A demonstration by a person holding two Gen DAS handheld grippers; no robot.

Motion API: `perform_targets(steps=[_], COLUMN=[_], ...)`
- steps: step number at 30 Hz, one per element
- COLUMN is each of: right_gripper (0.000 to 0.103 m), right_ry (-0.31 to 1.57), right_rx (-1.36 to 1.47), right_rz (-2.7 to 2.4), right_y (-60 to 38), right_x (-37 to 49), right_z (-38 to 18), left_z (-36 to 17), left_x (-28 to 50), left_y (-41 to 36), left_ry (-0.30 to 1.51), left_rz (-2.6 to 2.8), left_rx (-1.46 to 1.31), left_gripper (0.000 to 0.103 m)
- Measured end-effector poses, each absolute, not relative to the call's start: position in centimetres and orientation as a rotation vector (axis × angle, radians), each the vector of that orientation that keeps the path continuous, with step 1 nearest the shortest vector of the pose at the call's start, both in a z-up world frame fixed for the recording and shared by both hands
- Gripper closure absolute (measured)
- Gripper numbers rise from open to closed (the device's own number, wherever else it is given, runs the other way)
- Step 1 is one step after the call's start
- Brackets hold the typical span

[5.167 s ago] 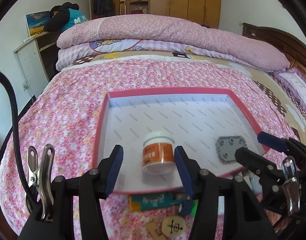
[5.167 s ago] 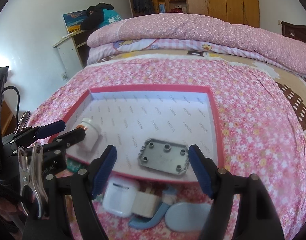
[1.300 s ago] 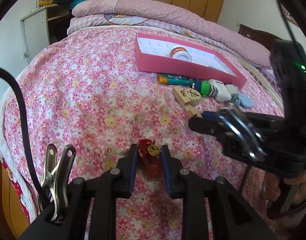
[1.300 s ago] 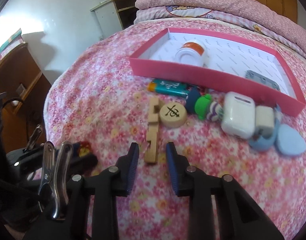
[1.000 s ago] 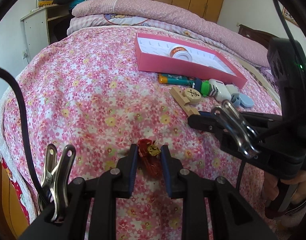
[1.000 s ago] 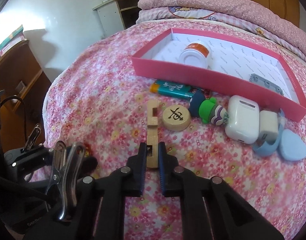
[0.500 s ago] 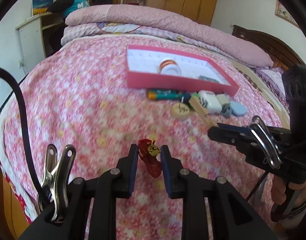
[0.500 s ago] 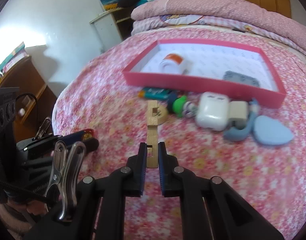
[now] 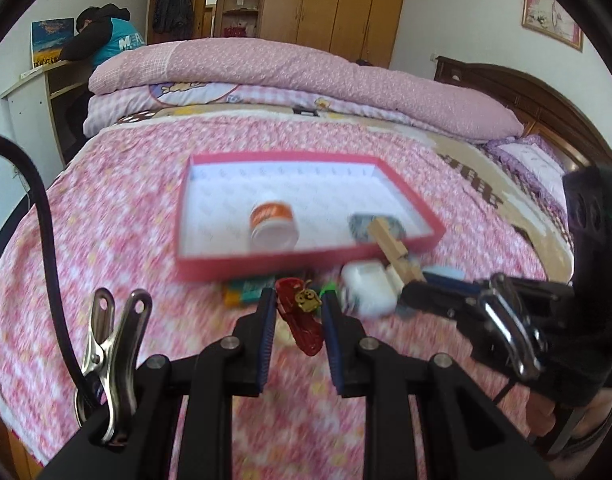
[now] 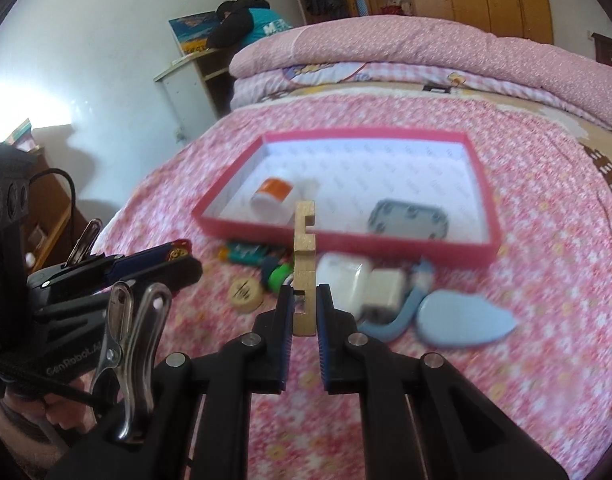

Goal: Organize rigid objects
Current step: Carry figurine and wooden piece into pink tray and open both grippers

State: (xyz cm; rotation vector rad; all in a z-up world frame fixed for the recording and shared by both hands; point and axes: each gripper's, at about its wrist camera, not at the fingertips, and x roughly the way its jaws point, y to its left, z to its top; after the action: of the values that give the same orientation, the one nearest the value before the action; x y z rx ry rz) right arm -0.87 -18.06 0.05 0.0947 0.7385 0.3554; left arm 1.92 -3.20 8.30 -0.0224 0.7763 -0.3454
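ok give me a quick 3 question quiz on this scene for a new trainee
1. True or false: the right gripper is shut on the wooden notched piece.
2. Which of these already lies inside the pink box?
A. white earbud case
B. orange-labelled white jar
C. round wooden chess piece
3. Fill in: the left gripper is clamped on a small ____ toy.

Key
1. True.
2. B. The jar lies on its side in the box beside the grey plate; the case and the chess piece lie on the bedspread in front.
3. red
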Motion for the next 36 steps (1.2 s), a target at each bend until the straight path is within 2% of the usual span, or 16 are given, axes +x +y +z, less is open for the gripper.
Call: perform_targets(steps=[9, 31, 34, 36], right_gripper=[0.091, 0.091, 0.085, 0.077], right_ry=[0.715, 0.769, 0.759, 0.752], right_rx=[0.097, 0.104, 0.102, 0.098], right_rz=[0.307, 0.196, 0.210, 0.210], right_y=[-19.8, -22.2, -22.2, -22.2], right_x=[2.0, 8.2, 8.3, 8.2], right_z=[1.5, -0.6, -0.7, -0.6], left_z=[9.2, 6.6, 6.4, 6.4], left_x=[7.3, 14.1, 14.5, 14.6], left_y=[-5.2, -8.5, -8.7, -8.9], left_ry=[0.743, 0.747, 0.748, 0.753], left_rz=[-0.316, -0.290, -0.271, -0.271], left_rx=[-0.017, 0.068, 0.075, 0.076], left_gripper=[0.079, 0.079, 0.074, 0.062])
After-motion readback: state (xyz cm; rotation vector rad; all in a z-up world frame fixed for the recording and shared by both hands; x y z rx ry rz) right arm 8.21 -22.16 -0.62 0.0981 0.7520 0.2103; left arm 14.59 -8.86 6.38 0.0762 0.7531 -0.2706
